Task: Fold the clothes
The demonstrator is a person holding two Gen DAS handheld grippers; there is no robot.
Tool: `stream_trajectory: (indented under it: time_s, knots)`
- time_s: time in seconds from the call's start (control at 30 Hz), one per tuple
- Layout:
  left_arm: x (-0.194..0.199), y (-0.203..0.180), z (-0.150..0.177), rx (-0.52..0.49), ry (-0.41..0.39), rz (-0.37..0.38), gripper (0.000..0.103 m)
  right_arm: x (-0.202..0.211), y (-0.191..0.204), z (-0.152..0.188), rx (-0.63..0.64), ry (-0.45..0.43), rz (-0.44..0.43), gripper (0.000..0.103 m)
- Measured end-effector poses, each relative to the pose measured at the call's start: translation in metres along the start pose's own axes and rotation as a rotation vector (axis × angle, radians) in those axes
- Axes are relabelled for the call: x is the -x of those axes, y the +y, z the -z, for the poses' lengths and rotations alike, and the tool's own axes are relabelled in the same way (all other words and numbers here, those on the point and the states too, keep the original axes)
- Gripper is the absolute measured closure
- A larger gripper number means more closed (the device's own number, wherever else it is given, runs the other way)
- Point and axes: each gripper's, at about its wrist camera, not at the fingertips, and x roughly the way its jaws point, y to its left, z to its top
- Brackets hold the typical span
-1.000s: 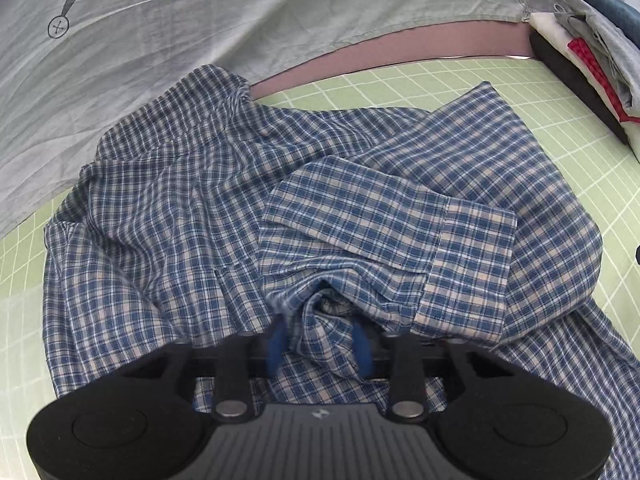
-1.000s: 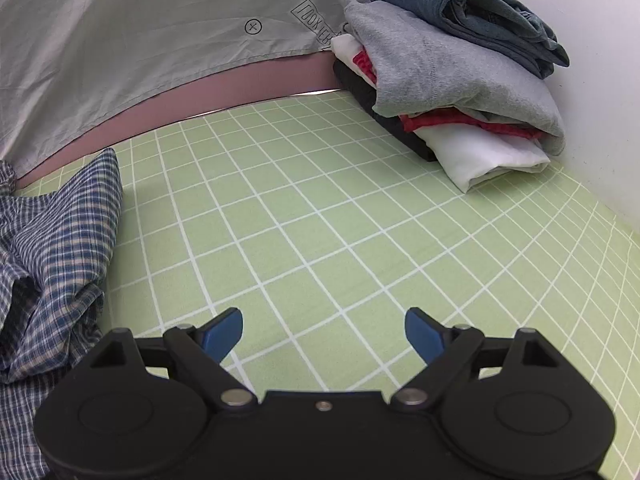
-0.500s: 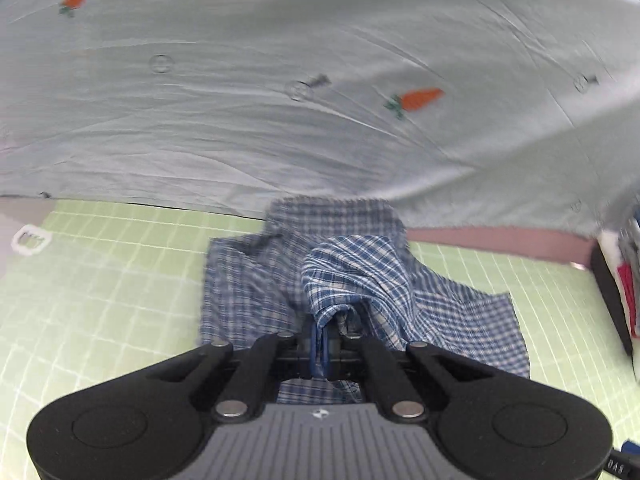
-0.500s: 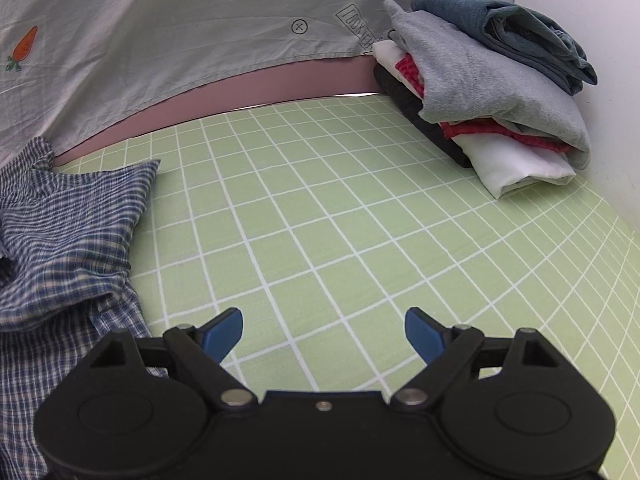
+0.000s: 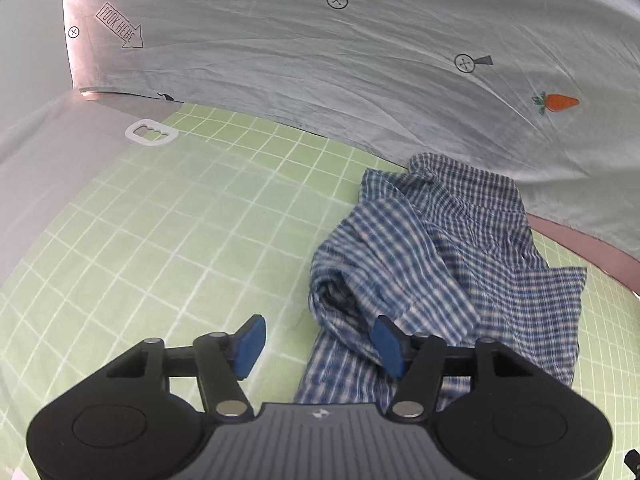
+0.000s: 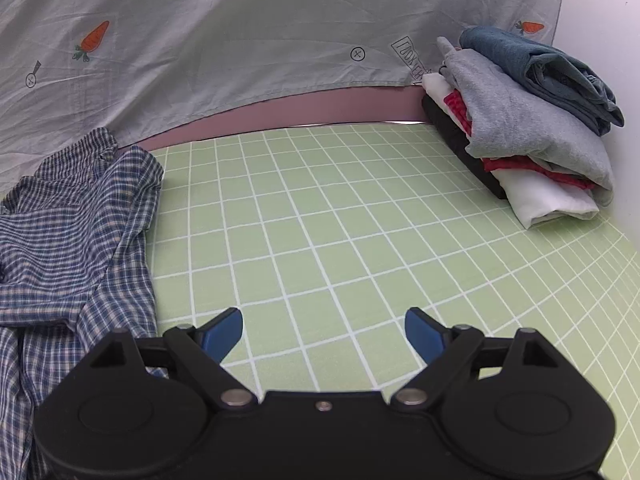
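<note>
A blue-and-white checked shirt lies crumpled on the green grid mat, its rolled sleeve end toward my left gripper. My left gripper hovers at the shirt's left edge with its jaws opening. The right blue pad stands in front of the cloth, a bit of the shirt's edge lies between the jaws, and neither pad presses on it. In the right wrist view the same shirt is at the left. My right gripper stands open over bare mat, holding nothing.
A stack of folded clothes sits at the back right against the white wall. A pale grey sheet with carrot prints hangs behind the mat. A white plastic ring lies at the mat's far left edge.
My left gripper, which was shut on a bunch of the shirt, swung left with it, rolled, then opened and let the cloth drop. The right gripper shifted slightly, so more shirt shows.
</note>
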Motion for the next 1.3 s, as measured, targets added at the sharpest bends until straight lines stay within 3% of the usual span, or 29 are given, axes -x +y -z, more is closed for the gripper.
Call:
stream_trajectory:
  time_s: [0.13, 0.4, 0.6, 0.8, 0.87, 1.03, 1.13, 1.3]
  knots:
    - [0.023, 0.001, 0.032, -0.005, 0.043, 0.012, 0.037, 0.024, 0.003, 0.02, 0.024, 0.003, -0.037, 0.014]
    - [0.052, 0.004, 0.098, -0.06, 0.157, 0.009, 0.033, 0.059, 0.009, 0.08, 0.106, 0.096, -0.14, 0.014]
    - [0.074, 0.013, 0.132, -0.108, 0.195, 0.008, 0.033, 0.077, 0.007, 0.112, 0.116, 0.141, -0.115, 0.017]
    - [0.097, 0.03, 0.15, -0.132, 0.201, -0.006, 0.033, 0.082, -0.013, 0.137, 0.033, 0.174, -0.056, 0.037]
    - [0.102, 0.037, 0.152, -0.13, 0.201, -0.015, 0.032, 0.086, -0.017, 0.14, 0.006, 0.165, -0.06, 0.061]
    - [0.111, 0.052, 0.154, -0.125, 0.198, -0.026, 0.032, 0.104, -0.012, 0.143, 0.002, 0.123, -0.092, 0.088]
    - [0.114, 0.058, 0.157, -0.134, 0.202, -0.019, 0.032, 0.114, -0.005, 0.146, 0.01, 0.102, -0.113, 0.1]
    - [0.115, 0.068, 0.159, -0.157, 0.214, -0.003, 0.032, 0.131, 0.007, 0.148, 0.01, 0.08, -0.16, 0.1]
